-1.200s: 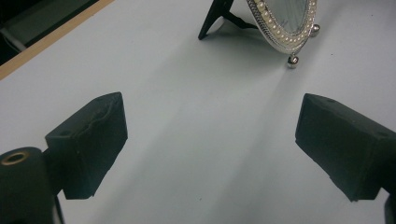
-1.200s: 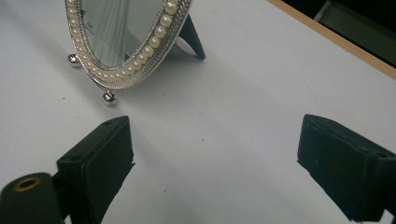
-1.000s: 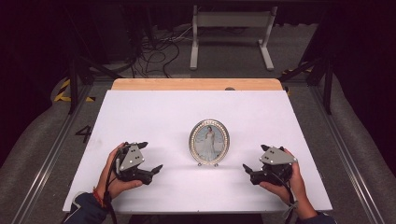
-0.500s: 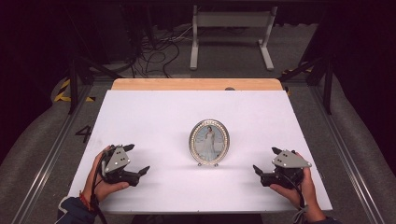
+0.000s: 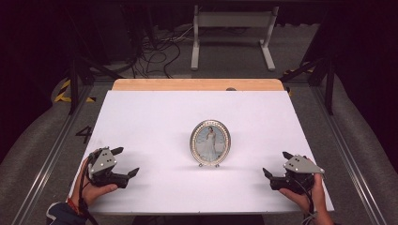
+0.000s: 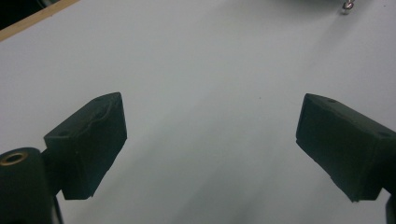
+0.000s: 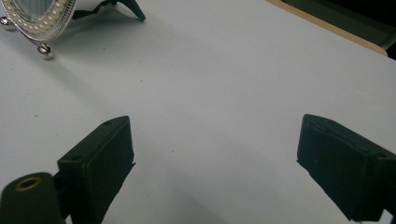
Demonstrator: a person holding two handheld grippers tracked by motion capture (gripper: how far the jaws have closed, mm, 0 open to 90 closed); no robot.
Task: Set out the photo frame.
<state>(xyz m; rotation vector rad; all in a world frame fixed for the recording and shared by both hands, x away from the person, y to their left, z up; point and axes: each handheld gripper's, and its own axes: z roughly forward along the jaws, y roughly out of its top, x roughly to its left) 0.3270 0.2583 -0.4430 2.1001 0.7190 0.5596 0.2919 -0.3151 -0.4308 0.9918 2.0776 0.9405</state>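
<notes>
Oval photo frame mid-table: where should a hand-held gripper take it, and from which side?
Grip the frame by its rim at the top of the oval, coming down from above. It stands upright on small ball feet with a rear prop, so the rim is a thin edge both jaws can straddle front to back. A side push would likely tip it. Both the left hand-held gripper and the right hand-held gripper are open and apart from it.

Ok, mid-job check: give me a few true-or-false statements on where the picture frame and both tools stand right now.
1. The oval picture frame stands upright on the white table. True.
2. The left tool is shut on the frame. False: it is open, apart from the frame, holding nothing.
3. The right tool is open above bare table. True.
4. The frame lies at the table's far wooden edge. False: it stands near the middle, between the two tools.
</notes>
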